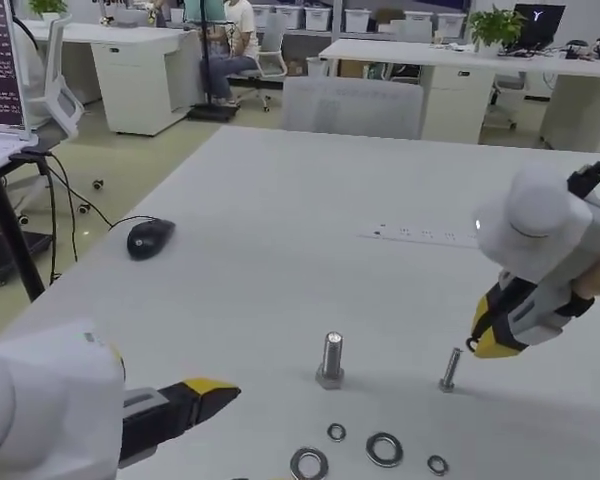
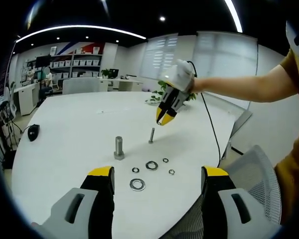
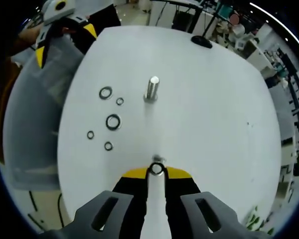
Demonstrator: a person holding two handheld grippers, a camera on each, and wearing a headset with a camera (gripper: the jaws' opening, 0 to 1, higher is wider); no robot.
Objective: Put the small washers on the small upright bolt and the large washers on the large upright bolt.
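Note:
The large upright bolt (image 1: 330, 360) and the small upright bolt (image 1: 450, 369) stand on the white table (image 1: 280, 220). In front of them lie two large washers (image 1: 384, 449) and small washers (image 1: 337, 432). My right gripper (image 1: 483, 345) hovers just right of and above the small bolt. In the right gripper view it (image 3: 156, 172) is shut on a small washer (image 3: 156, 169), with the large bolt (image 3: 151, 88) and loose washers (image 3: 113, 121) ahead. My left gripper (image 2: 158, 172) is open with nothing between its fingers, near the table's front edge, facing the large bolt (image 2: 119, 148) and small bolt (image 2: 151, 135).
A black mouse (image 1: 150, 238) lies at the table's left side. A power strip (image 1: 420, 235) is set in the tabletop farther back. A grey chair back (image 1: 352, 105) stands behind the far edge. Desks and a seated person are across the room.

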